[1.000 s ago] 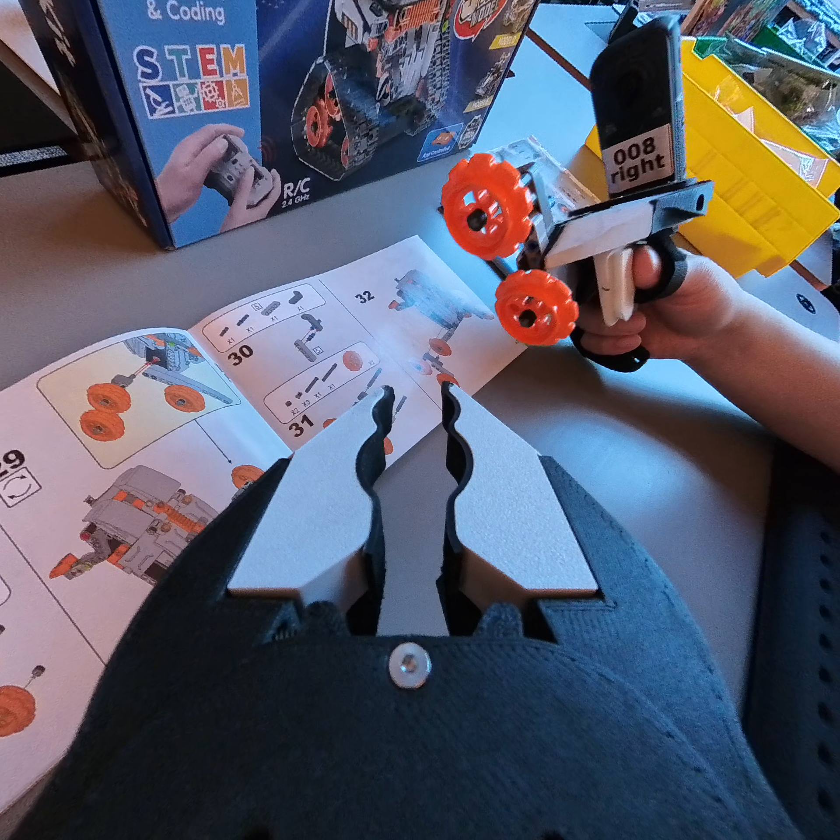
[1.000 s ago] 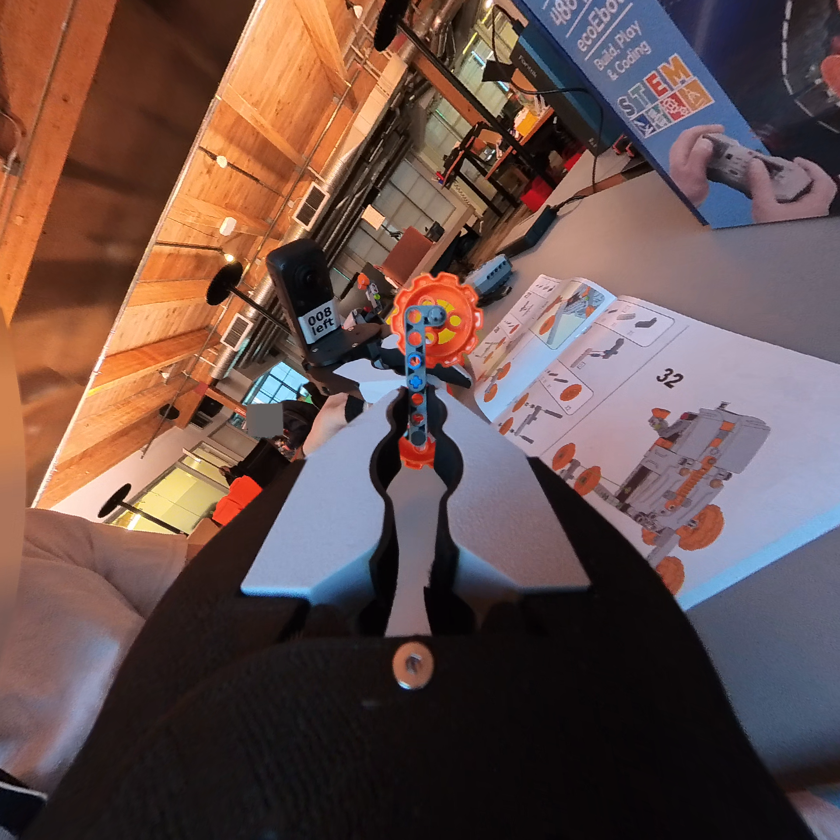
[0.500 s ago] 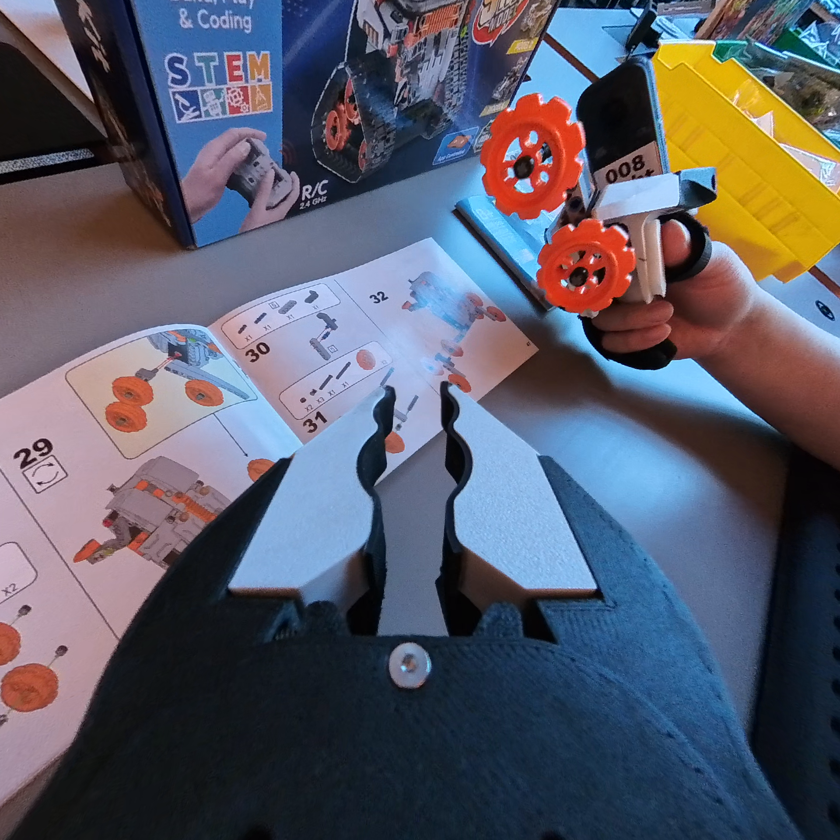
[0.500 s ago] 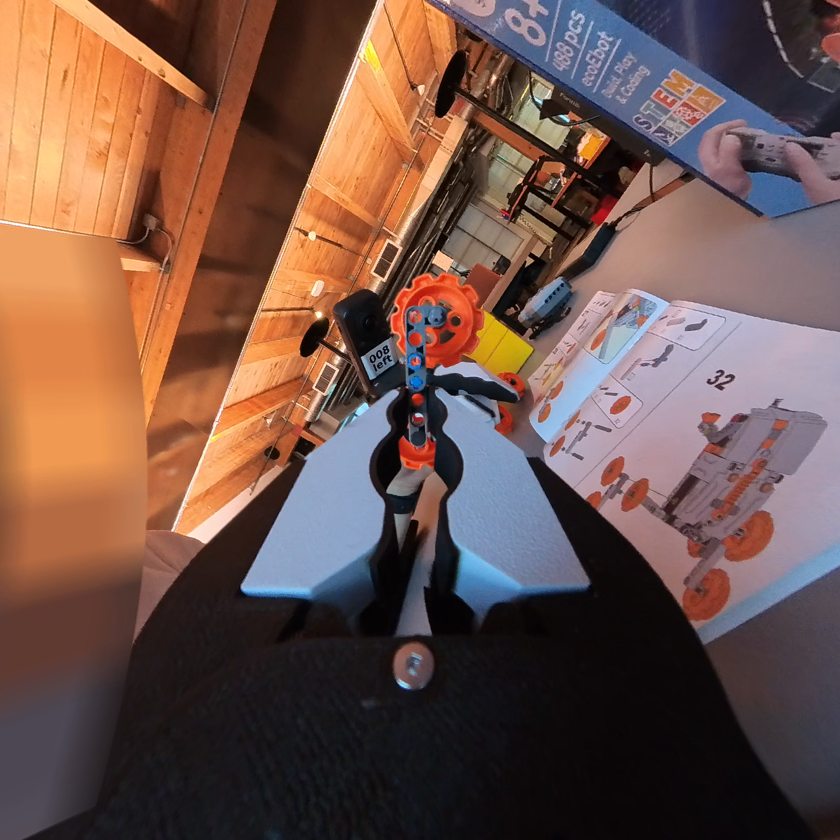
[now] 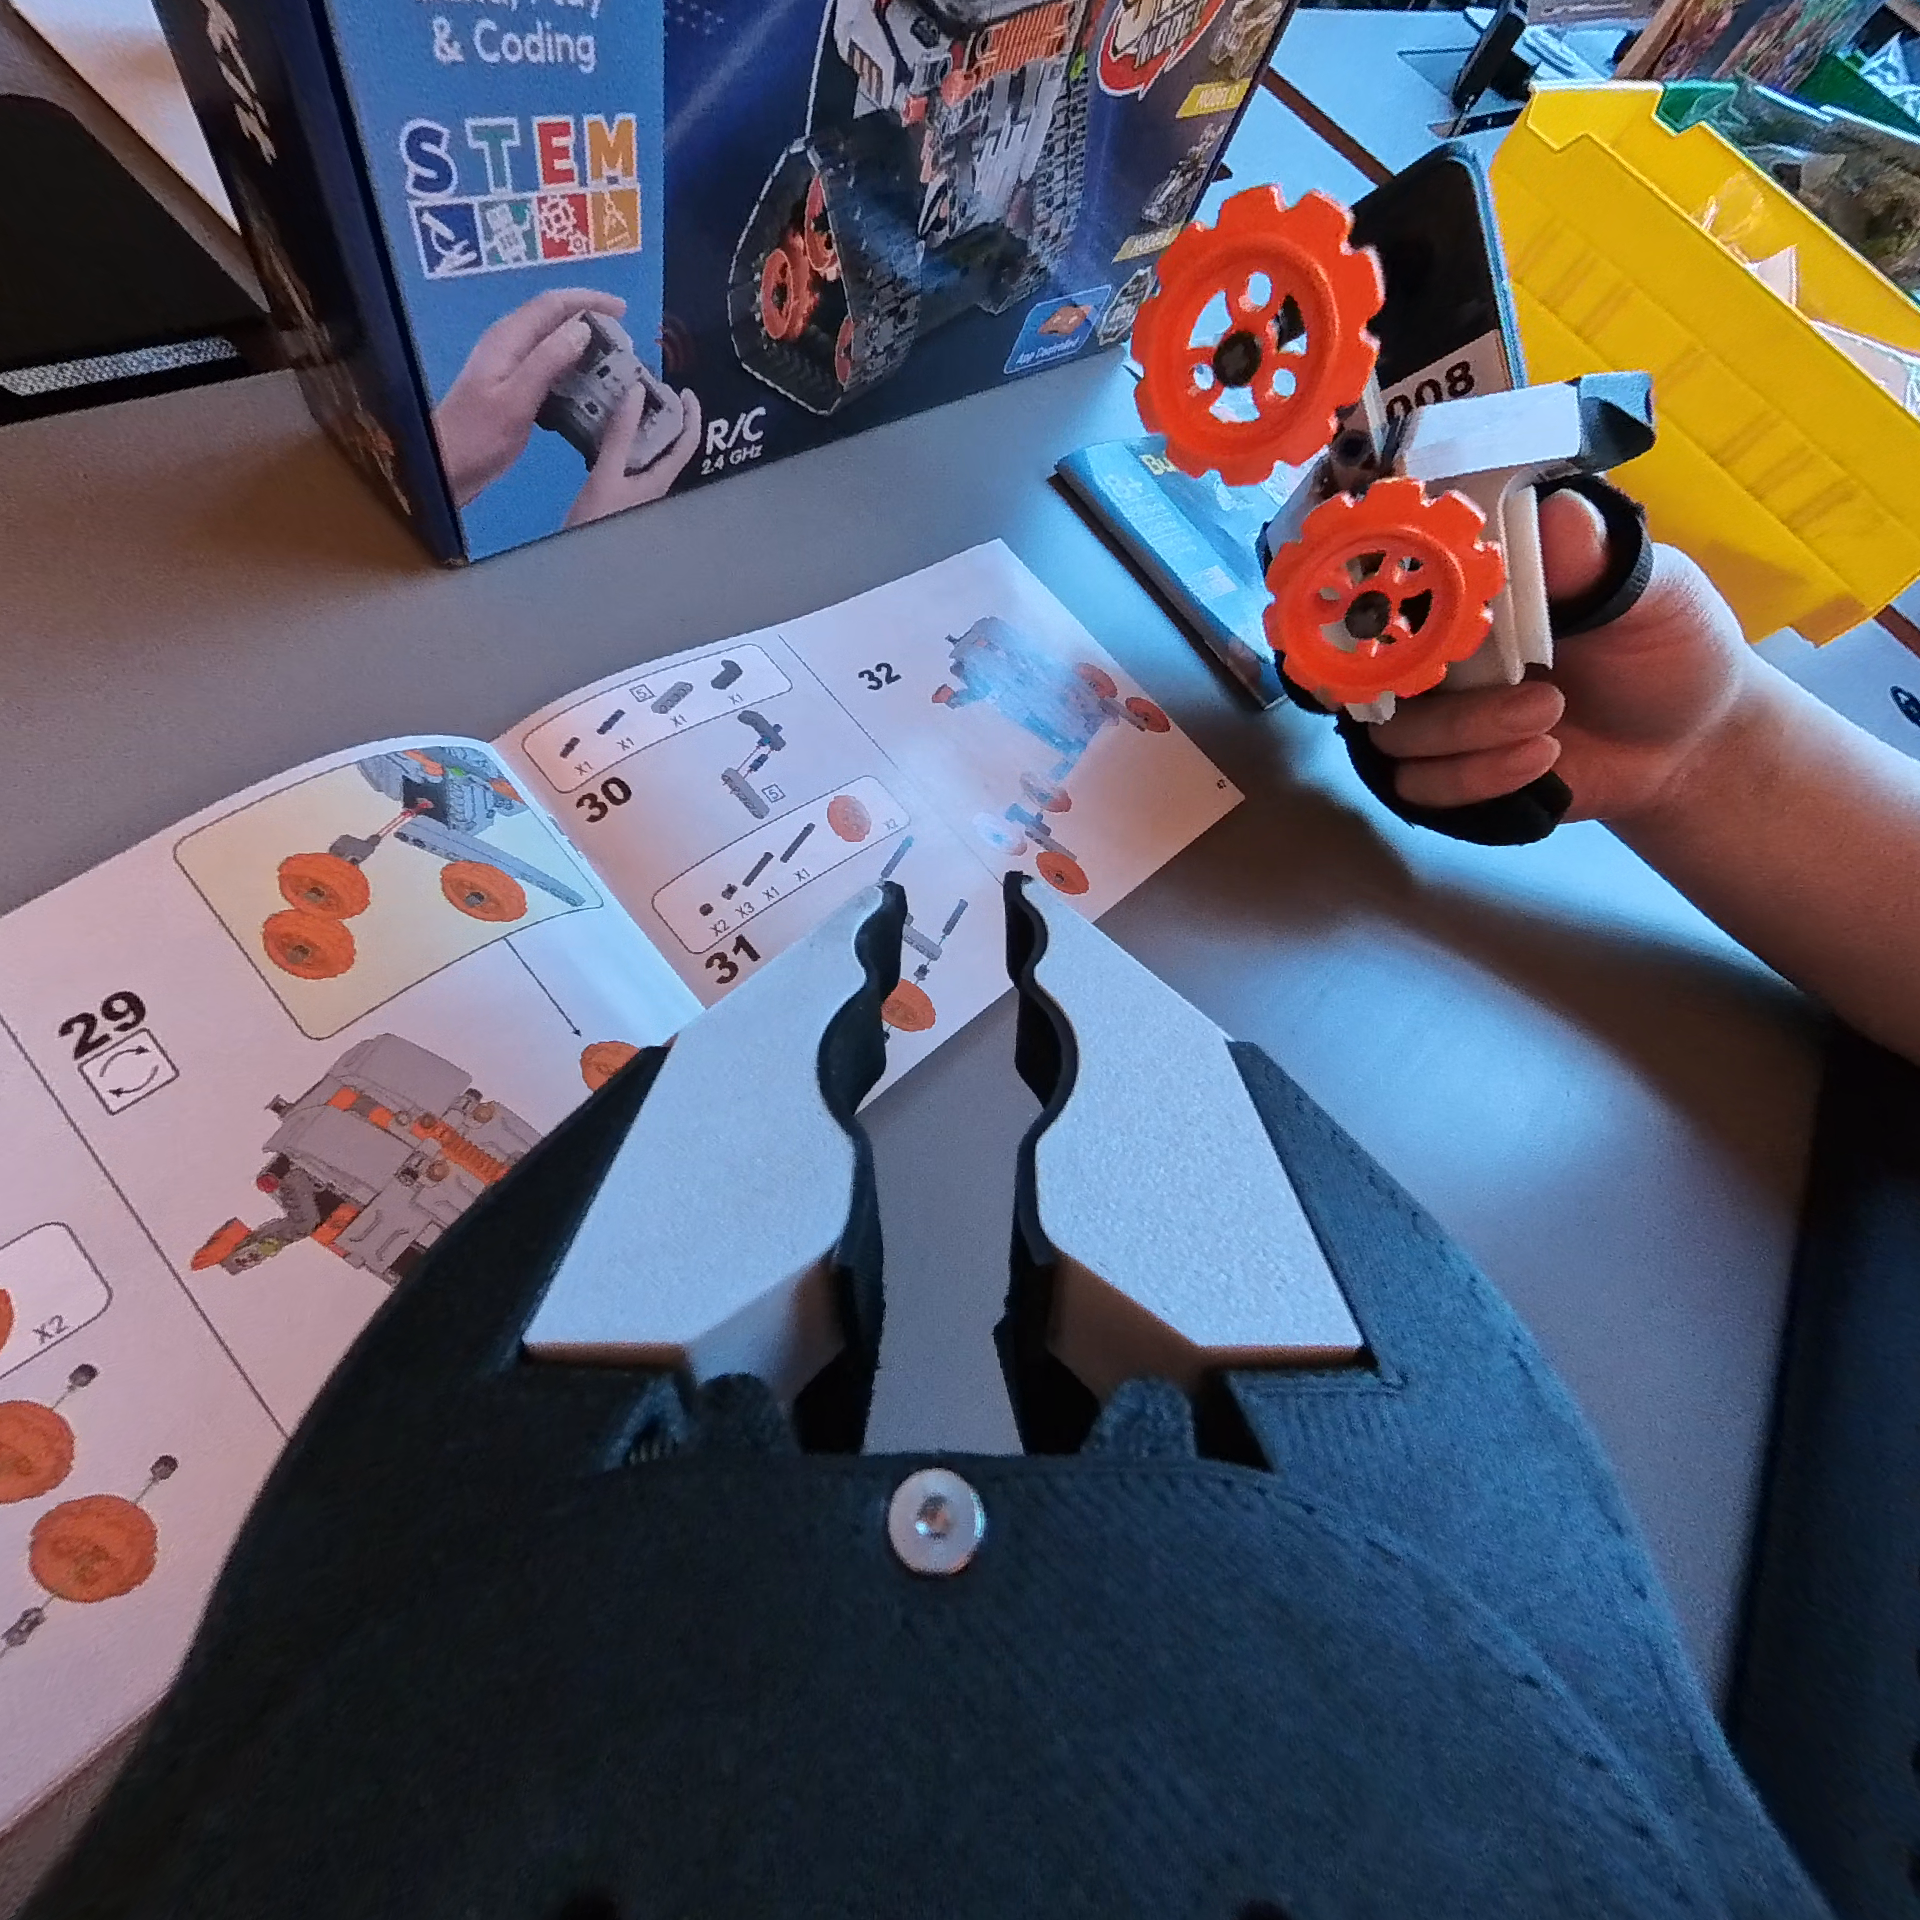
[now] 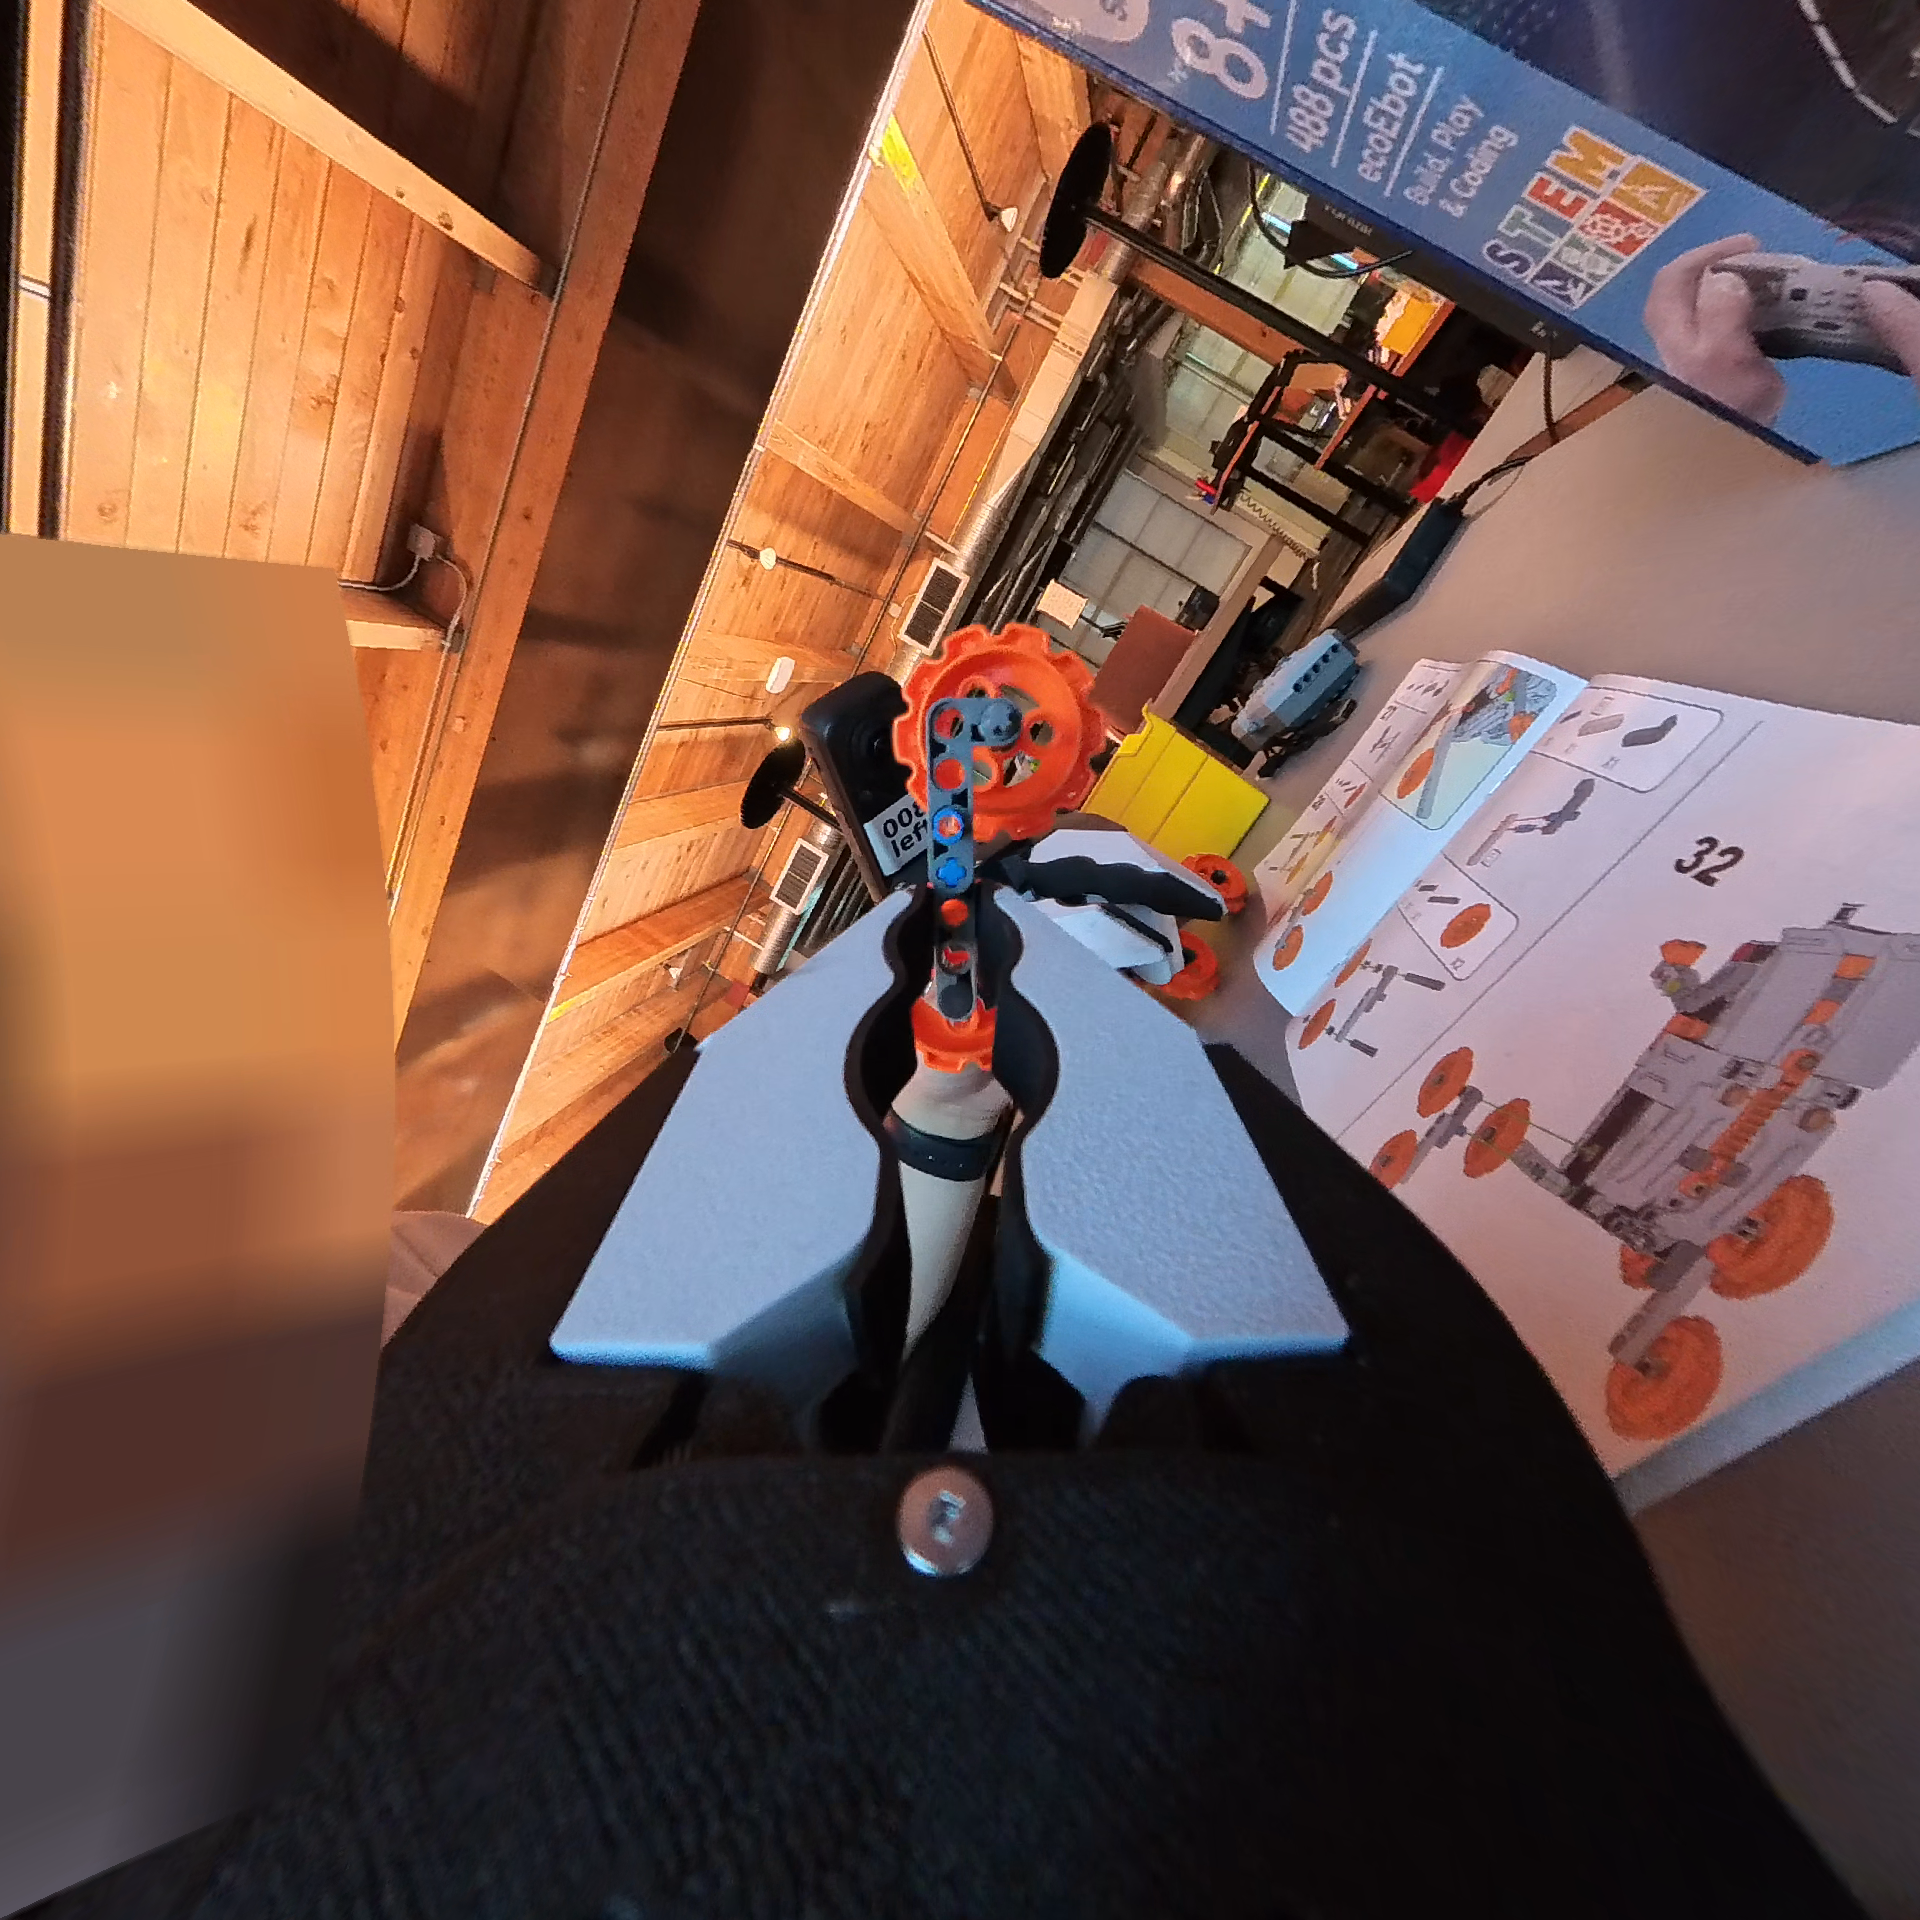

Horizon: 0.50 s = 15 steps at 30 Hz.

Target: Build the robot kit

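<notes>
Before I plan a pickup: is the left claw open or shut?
Open. The left claw hovers over the instruction booklet with a clear gap between its fingers, and nothing sits between them.

Grey table (image 5: 1455,1091); wooden plank ceiling (image 6: 260,260).

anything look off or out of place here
Nothing looks spilled or broken. The only odd sight is the wheel assembly, held in mid-air by the right tool rather than resting on the table. The left tool is open and empty over the instruction booklet.
</notes>
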Tool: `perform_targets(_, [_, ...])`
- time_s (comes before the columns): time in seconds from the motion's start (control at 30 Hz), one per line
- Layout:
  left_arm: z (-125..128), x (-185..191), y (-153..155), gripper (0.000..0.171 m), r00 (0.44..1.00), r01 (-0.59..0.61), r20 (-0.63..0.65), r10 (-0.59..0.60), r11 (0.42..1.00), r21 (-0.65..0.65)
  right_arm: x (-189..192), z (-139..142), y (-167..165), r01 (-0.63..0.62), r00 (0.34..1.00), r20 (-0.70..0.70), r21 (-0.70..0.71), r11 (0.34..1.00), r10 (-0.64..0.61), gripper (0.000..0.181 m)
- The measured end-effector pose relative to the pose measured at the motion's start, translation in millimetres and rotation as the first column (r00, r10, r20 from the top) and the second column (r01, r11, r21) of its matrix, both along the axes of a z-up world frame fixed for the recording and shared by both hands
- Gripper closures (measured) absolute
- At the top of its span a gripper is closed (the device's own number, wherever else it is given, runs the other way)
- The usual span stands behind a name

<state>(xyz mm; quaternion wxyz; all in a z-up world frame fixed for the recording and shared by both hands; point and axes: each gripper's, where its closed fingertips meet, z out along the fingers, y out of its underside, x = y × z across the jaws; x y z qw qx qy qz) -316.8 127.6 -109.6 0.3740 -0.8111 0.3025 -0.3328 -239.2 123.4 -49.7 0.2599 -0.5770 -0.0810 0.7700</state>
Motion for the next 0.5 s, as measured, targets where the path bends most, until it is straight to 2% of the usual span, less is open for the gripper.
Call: perform_targets(0.5, [-1.3, -1.2, 0.4, 0.154, 1.0, -0.005, -0.012, 0.005, 1.0, 0.0, -1.4, 1.3, -2.6, -0.024, 1.0, -0.016, -0.005, 1.0, 0.024, 0.176])
